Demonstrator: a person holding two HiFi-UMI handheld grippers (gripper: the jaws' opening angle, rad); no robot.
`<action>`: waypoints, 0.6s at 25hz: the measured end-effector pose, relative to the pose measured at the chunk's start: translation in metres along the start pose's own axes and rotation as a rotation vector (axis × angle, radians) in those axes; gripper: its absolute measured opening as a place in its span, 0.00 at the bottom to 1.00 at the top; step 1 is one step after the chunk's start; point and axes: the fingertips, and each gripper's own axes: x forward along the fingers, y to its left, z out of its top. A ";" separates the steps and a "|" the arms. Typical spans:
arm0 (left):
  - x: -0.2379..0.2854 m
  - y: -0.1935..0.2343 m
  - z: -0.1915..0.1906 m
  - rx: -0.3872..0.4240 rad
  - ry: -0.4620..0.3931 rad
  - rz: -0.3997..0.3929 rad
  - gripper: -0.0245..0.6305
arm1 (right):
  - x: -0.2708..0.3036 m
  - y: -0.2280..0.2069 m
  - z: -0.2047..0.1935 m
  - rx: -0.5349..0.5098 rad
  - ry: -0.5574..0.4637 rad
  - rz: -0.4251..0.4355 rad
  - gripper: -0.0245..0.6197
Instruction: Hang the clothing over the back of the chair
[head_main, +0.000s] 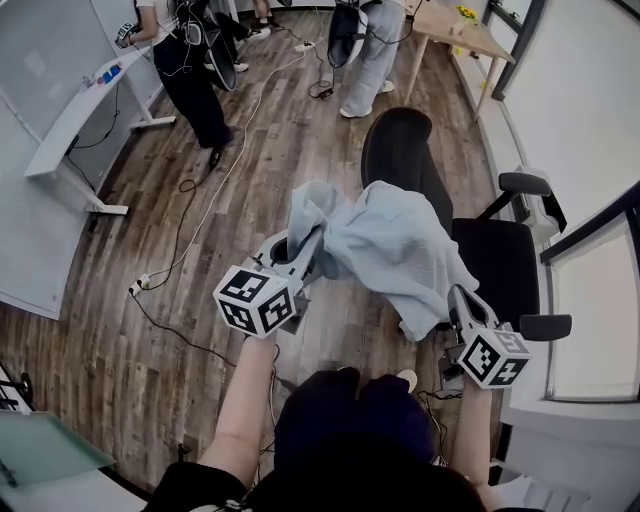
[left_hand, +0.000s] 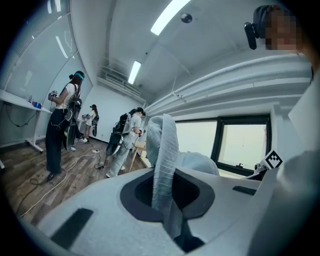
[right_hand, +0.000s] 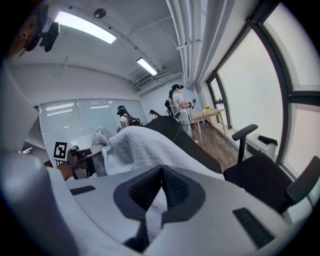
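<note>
Seen from above, a person holds a pale blue garment (head_main: 385, 250) up between two grippers. The left gripper (head_main: 303, 252) has its fingers pressed together on a bunched fold at the garment's left end. The right gripper (head_main: 456, 300) pinches the lower right edge, its fingers closed on the cloth. The garment hangs in a loose heap just beside a black chair (head_main: 398, 150), overlapping the lower part of its back; whether it touches cannot be told. Cables (head_main: 190, 235) trail across the wooden floor (head_main: 130, 330), where other people (head_main: 190, 70) stand well apart.
</note>
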 end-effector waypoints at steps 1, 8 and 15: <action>0.000 0.001 -0.005 -0.006 0.008 -0.004 0.06 | -0.001 0.002 -0.002 0.002 0.003 -0.002 0.04; 0.017 -0.002 -0.045 -0.064 0.063 -0.034 0.06 | -0.006 0.005 -0.020 0.022 0.023 -0.012 0.04; 0.040 -0.010 -0.073 -0.135 0.078 -0.073 0.06 | -0.013 0.003 -0.032 0.037 0.044 -0.034 0.04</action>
